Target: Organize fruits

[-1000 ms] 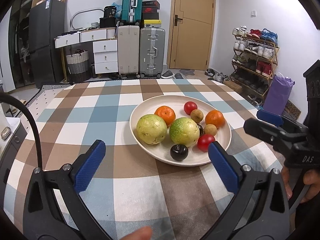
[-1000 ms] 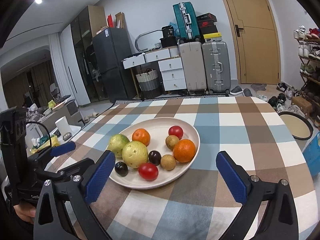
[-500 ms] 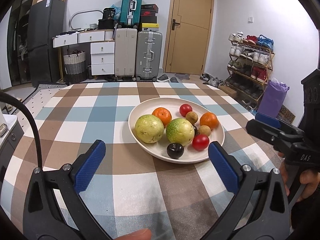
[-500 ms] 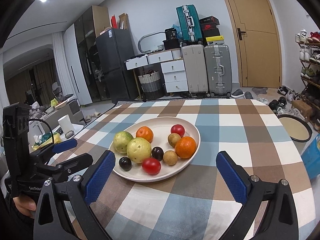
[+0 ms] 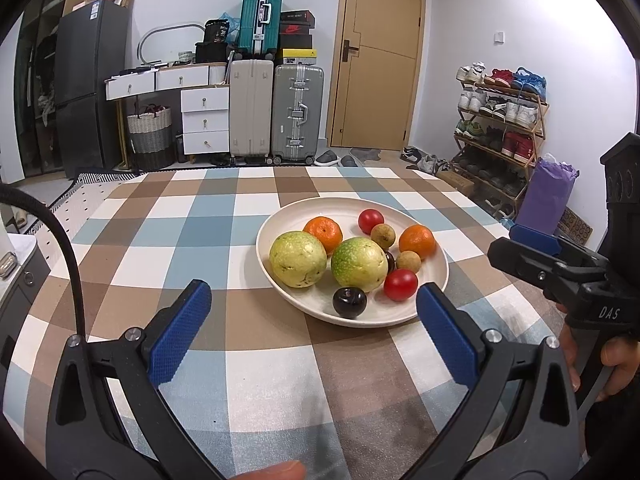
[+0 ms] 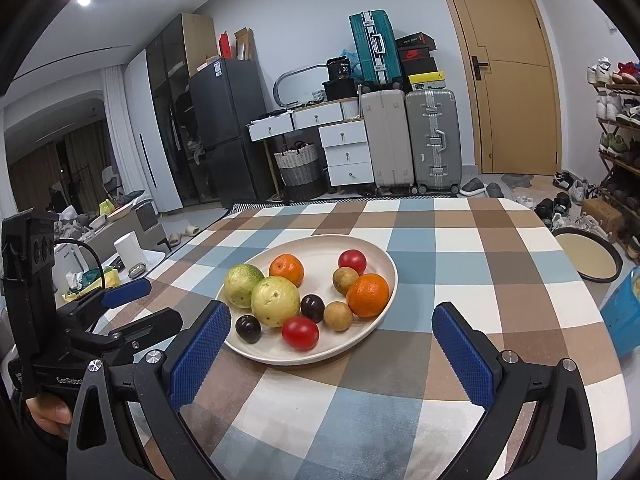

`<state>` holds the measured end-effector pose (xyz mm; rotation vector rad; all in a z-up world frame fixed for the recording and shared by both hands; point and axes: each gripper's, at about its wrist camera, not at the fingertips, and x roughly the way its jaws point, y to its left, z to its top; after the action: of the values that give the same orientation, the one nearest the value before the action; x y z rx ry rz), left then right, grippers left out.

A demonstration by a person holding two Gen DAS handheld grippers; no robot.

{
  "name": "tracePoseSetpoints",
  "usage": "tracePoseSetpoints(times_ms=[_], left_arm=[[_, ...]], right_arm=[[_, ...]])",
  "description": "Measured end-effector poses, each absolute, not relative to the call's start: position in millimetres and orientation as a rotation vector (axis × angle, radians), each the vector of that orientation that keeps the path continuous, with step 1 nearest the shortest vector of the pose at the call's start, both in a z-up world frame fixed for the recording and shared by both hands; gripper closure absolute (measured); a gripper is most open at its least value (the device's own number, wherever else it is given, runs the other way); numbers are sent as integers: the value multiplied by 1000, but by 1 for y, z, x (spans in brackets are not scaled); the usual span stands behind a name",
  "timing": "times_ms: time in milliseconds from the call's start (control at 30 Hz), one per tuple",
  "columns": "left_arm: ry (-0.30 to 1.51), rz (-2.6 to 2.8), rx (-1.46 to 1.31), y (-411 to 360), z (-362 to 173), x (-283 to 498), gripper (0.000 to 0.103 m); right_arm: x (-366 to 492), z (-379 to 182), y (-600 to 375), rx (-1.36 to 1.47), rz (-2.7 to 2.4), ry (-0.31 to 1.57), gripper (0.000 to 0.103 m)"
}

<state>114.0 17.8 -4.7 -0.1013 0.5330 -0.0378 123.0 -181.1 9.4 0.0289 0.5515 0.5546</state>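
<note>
Right wrist alone shows second plum [image 6: 312,307].

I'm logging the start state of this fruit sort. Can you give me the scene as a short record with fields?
surface: checked tablecloth
container: cream plate, holding all the fruit
large fruit: two green-yellow guavas
citrus: two oranges
red: two tomatoes
dark: two plums
brown: two small round fruits
left gripper: open, empty, short of the plate
right gripper: open, empty, near plate's front rim
</note>
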Motion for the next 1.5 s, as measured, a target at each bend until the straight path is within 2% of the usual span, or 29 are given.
tracePoseSetpoints(times_ms=[1500], left_arm=[[533, -26, -107, 22, -3, 115, 1]], right_arm=[[124, 8, -181, 21, 548, 557, 0]])
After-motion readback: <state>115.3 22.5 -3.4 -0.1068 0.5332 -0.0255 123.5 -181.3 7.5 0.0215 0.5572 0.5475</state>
